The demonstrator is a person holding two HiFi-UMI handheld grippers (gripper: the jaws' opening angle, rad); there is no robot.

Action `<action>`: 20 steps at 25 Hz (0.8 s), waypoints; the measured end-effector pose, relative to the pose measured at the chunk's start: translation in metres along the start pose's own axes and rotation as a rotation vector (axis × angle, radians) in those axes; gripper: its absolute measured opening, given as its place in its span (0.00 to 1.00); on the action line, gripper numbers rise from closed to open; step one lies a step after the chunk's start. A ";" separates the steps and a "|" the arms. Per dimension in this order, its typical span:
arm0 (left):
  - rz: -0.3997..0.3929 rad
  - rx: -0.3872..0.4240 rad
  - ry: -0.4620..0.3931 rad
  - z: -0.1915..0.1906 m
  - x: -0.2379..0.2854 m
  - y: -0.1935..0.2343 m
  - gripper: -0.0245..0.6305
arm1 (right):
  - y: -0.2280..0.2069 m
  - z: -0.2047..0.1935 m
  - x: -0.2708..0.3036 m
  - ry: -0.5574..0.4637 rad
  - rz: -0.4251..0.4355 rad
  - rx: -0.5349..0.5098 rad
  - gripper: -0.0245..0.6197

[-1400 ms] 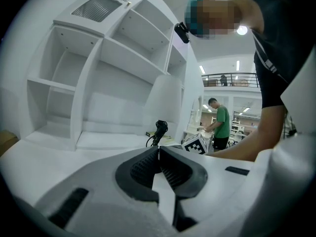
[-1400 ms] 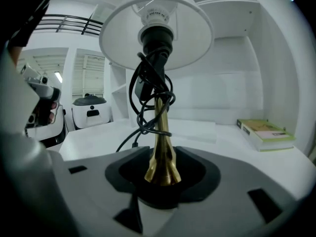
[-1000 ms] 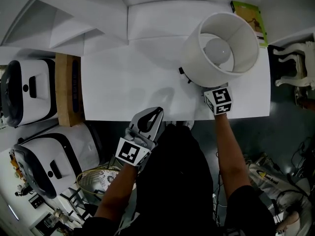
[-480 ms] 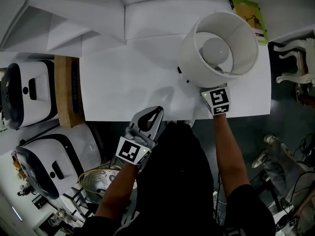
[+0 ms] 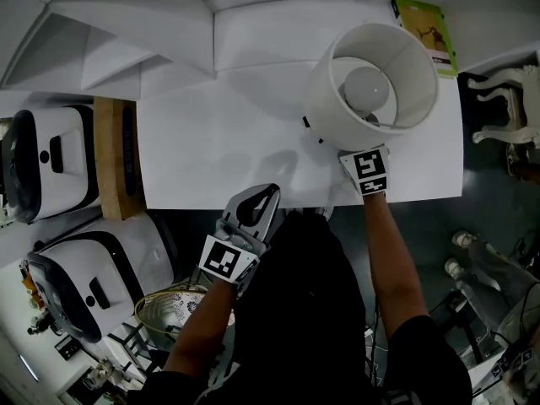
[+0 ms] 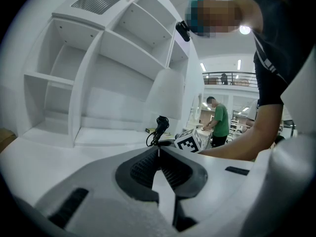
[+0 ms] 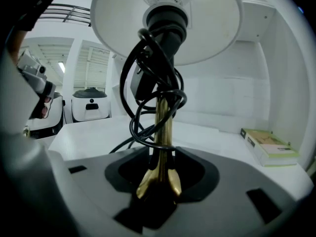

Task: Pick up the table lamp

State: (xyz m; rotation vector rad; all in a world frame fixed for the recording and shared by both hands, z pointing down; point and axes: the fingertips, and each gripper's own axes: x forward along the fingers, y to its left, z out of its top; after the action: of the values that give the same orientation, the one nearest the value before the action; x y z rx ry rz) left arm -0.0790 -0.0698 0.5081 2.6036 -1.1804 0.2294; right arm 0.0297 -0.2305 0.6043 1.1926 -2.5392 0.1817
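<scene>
The table lamp has a white drum shade with a bulb inside, a brass stem and a black cord coiled round the stem. It stands at the white table's right end. My right gripper is shut on the brass stem low down; from the head view only its marker cube shows under the shade. My left gripper hovers at the table's front edge, shut on nothing, and it faces the lamp.
A green book lies at the back right corner of the table. White shelving rises behind the table. A wooden block and white machines sit to the left. A white ornate piece is on the right.
The lamp and my right gripper have shifted slightly to the left together. My left gripper has stayed where it was.
</scene>
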 end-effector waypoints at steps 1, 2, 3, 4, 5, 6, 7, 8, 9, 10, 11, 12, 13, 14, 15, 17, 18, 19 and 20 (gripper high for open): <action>-0.001 0.000 0.000 0.000 0.000 -0.001 0.07 | 0.000 0.000 0.000 0.000 -0.001 0.000 0.27; -0.002 0.000 0.001 0.000 0.000 -0.001 0.07 | -0.001 0.000 0.000 0.002 -0.001 0.001 0.27; -0.003 0.001 0.001 0.000 0.001 -0.001 0.07 | -0.001 0.000 0.001 0.004 -0.002 0.001 0.27; -0.004 0.001 0.002 0.000 0.001 -0.002 0.07 | -0.001 0.000 0.001 0.005 -0.004 0.000 0.28; -0.004 0.001 0.001 0.000 0.000 -0.002 0.07 | -0.001 0.001 0.001 0.003 -0.006 -0.003 0.28; -0.005 0.000 0.000 0.001 0.000 -0.002 0.07 | -0.001 0.001 0.001 -0.003 -0.007 -0.007 0.28; -0.006 -0.002 -0.003 0.001 0.001 -0.003 0.07 | -0.001 0.002 0.000 -0.010 -0.009 -0.011 0.28; -0.007 -0.003 -0.005 0.001 0.001 -0.003 0.07 | -0.001 0.002 -0.001 -0.015 -0.010 -0.011 0.28; -0.006 -0.003 -0.003 0.001 0.001 -0.003 0.07 | -0.001 0.002 -0.001 -0.018 -0.009 -0.011 0.28; -0.004 -0.003 0.000 0.000 0.001 -0.004 0.07 | -0.001 0.002 -0.002 -0.020 -0.007 -0.010 0.27; -0.002 -0.002 0.002 0.000 0.001 -0.003 0.07 | -0.001 0.002 -0.002 -0.021 -0.004 -0.008 0.27; -0.001 0.000 0.002 0.001 0.001 -0.003 0.07 | -0.001 0.003 -0.002 -0.022 -0.001 -0.006 0.27; -0.001 0.002 0.002 0.002 0.001 -0.003 0.07 | -0.002 0.003 -0.002 -0.022 0.002 -0.003 0.26; 0.000 0.004 0.002 0.002 0.001 -0.003 0.07 | -0.002 0.004 -0.002 -0.021 0.003 -0.001 0.26; -0.001 0.005 0.000 0.003 0.001 -0.003 0.07 | -0.002 0.004 -0.002 -0.020 0.006 0.001 0.26; -0.004 0.008 -0.010 0.006 0.000 -0.004 0.07 | -0.001 0.004 -0.003 -0.020 0.017 0.005 0.26; -0.003 0.010 -0.012 0.007 -0.001 -0.003 0.07 | 0.000 0.004 -0.004 -0.021 0.023 0.007 0.26; 0.003 0.010 -0.009 0.007 -0.002 -0.001 0.07 | 0.000 0.003 -0.004 -0.021 0.026 0.011 0.26; 0.012 0.010 -0.004 0.006 -0.003 0.001 0.07 | -0.001 0.003 -0.005 -0.019 0.027 0.014 0.26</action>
State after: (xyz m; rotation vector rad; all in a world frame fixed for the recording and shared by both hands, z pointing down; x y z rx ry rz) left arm -0.0817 -0.0698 0.5018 2.6072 -1.1991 0.2336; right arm 0.0325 -0.2278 0.5998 1.1704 -2.5758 0.1962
